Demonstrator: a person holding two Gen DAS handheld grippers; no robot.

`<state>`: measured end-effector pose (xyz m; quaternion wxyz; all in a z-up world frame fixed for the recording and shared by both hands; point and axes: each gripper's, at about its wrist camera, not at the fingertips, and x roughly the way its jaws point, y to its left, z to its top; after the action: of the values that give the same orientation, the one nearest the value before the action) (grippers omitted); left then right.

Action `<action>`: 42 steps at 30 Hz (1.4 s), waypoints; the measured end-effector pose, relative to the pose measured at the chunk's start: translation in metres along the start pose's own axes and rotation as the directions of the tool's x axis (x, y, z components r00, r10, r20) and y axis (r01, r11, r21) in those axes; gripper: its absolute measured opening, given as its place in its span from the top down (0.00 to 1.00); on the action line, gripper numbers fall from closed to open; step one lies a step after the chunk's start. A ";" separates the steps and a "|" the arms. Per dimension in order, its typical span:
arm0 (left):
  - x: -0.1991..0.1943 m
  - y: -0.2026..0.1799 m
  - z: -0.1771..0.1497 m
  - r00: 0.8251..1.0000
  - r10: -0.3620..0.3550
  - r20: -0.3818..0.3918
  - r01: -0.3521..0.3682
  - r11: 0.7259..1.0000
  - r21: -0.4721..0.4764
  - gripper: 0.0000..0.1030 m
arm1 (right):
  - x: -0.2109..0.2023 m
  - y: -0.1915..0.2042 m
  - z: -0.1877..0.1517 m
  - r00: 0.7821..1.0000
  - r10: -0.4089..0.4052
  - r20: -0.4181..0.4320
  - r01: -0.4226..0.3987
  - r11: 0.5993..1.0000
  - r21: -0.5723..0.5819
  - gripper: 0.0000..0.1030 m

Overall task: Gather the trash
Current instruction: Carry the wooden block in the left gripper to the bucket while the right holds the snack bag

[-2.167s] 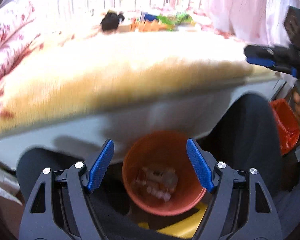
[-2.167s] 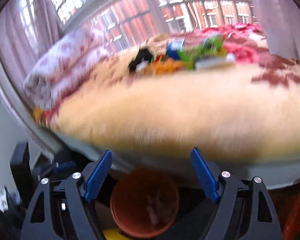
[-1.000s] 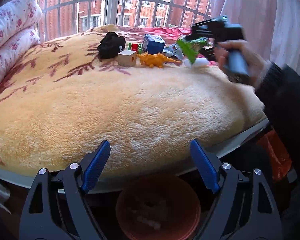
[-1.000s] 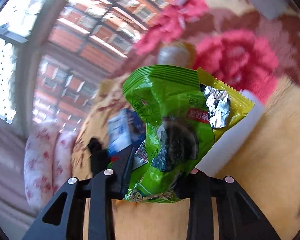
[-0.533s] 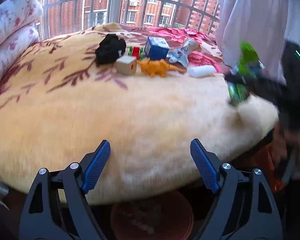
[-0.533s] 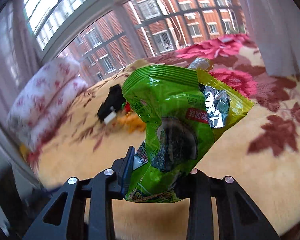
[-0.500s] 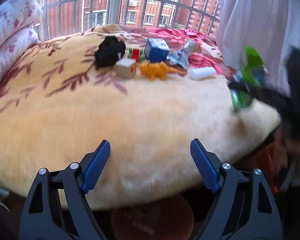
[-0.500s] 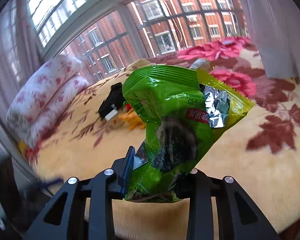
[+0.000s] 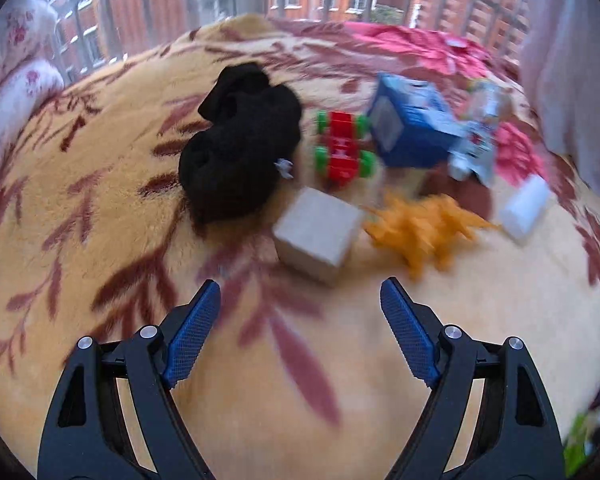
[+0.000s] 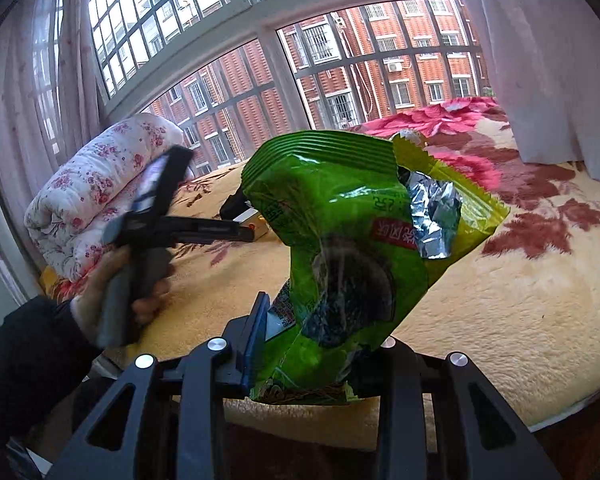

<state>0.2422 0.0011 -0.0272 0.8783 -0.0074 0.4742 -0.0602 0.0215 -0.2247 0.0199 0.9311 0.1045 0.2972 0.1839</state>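
Note:
My right gripper (image 10: 320,340) is shut on a torn green snack bag (image 10: 360,240) and holds it up above the near edge of the bed. My left gripper (image 9: 300,312) is open and empty, low over the yellow blanket (image 9: 260,380), just short of a wooden cube (image 9: 316,236). Beyond the cube lie a crumpled silver-blue wrapper (image 9: 476,148), a white block (image 9: 526,210) and a blue box (image 9: 408,128). The left gripper also shows in the right wrist view (image 10: 236,232), held in a hand and reaching over the bed.
On the blanket are a black sock bundle (image 9: 240,148), a red and green toy car (image 9: 342,150) and an orange toy dinosaur (image 9: 424,232). A rolled floral quilt (image 10: 96,196) lies at the left by the window. A white curtain (image 10: 552,60) hangs on the right.
My left gripper has moved forward over the bed towards the cube and toys; the orange bin has left its view. My right gripper has drawn the green bag back towards the bed's near edge.

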 end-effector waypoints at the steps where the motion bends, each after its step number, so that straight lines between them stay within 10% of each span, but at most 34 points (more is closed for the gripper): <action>1: 0.005 0.002 0.004 1.000 -0.003 -0.001 0.003 1.000 -0.006 0.23 | 0.000 0.000 0.001 1.000 -0.004 0.003 0.004 1.000 -0.004 0.68; 7: 0.027 -0.008 0.015 1.000 -0.024 0.000 0.024 0.998 0.057 0.56 | 0.005 0.004 0.003 1.000 0.005 0.001 -0.005 1.000 -0.015 0.68; 16: 0.013 0.002 0.009 0.993 -0.079 0.089 0.078 0.997 0.011 0.57 | 0.011 0.015 0.001 1.000 0.015 -0.008 -0.015 1.000 -0.002 0.68; 22: -0.010 -0.003 -0.004 0.988 0.009 0.152 -0.009 1.000 -0.001 0.57 | 0.003 0.024 -0.004 0.999 0.012 -0.031 -0.012 1.000 0.011 0.68; 42: -0.155 -0.009 -0.216 0.977 0.099 0.190 -0.099 0.995 -0.013 0.57 | -0.051 0.082 -0.083 0.990 0.023 -0.138 -0.038 0.994 -0.106 0.68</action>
<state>-0.0233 0.0192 -0.0164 0.9214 0.0092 0.3881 -0.0147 -0.0891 -0.1632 0.0046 0.9100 0.0454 0.3482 0.2206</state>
